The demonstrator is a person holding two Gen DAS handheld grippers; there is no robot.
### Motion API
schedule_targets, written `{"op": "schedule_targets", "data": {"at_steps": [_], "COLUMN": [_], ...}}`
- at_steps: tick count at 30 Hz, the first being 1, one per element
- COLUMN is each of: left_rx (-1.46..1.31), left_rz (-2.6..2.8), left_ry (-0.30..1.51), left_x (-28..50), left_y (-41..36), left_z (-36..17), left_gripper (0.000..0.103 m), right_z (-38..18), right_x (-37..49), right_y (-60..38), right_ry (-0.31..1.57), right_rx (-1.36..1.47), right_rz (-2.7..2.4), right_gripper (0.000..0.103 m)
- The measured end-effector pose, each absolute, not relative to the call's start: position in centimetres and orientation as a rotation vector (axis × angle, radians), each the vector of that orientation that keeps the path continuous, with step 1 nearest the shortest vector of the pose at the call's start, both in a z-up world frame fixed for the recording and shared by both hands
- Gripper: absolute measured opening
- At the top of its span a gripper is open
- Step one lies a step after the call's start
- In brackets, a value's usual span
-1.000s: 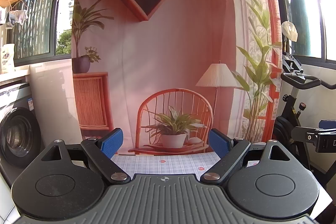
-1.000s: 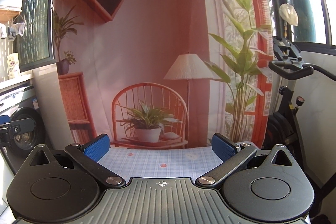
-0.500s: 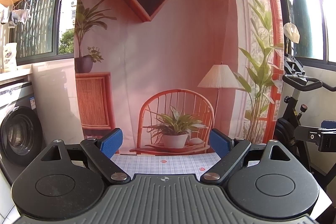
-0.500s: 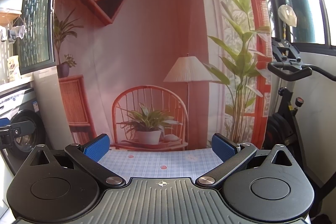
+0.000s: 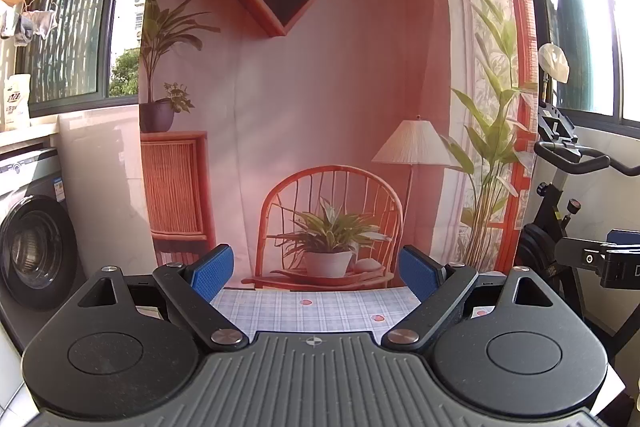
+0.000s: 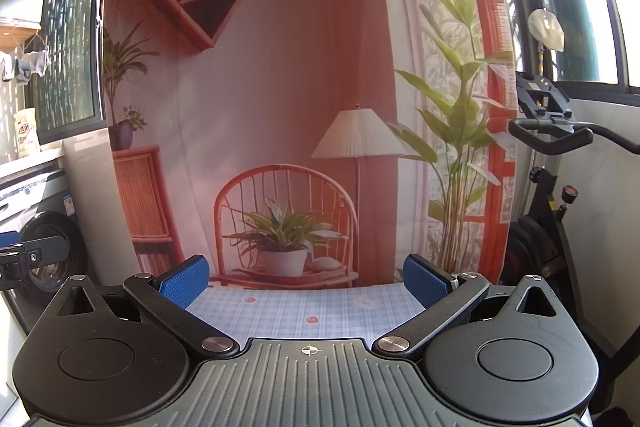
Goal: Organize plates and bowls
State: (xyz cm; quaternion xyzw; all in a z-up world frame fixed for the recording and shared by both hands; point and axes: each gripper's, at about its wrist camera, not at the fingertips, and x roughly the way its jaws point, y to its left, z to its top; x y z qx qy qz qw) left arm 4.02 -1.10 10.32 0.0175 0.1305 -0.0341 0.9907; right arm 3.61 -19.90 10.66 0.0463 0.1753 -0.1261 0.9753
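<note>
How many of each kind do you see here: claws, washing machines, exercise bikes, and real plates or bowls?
Claws: 2, left claw and right claw, both open
Washing machine: 1
Exercise bike: 1
Real plates or bowls: 0 in view
Total: 4

Printed backdrop (image 5: 320, 75) behind checked tablecloth (image 5: 316, 311), washing machine (image 5: 32, 247), exercise bike (image 6: 552, 187)

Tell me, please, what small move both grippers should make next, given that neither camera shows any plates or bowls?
Probably tilt both downward to bring the near tabletop into view. The left gripper and right gripper are open and empty, aimed at the printed backdrop; only the far strip of checked tablecloth shows, with no dishes on it.
</note>
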Motion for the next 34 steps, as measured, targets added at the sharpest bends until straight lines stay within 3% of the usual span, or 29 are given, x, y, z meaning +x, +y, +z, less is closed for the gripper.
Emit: {"op": "schedule_targets", "data": {"at_steps": [34], "left_rx": [0.028], "left_rz": [-0.077], "left_ry": [0.271], "left_x": [4.42], "left_y": [-0.43], "left_z": [10.17], "left_gripper": [0.091], "right_z": [9.94], "right_x": [3.48], "right_y": [-19.25], "right_ry": [0.360], "right_rx": [0.102], "right_rz": [-0.252], "right_gripper": [0.103]}}
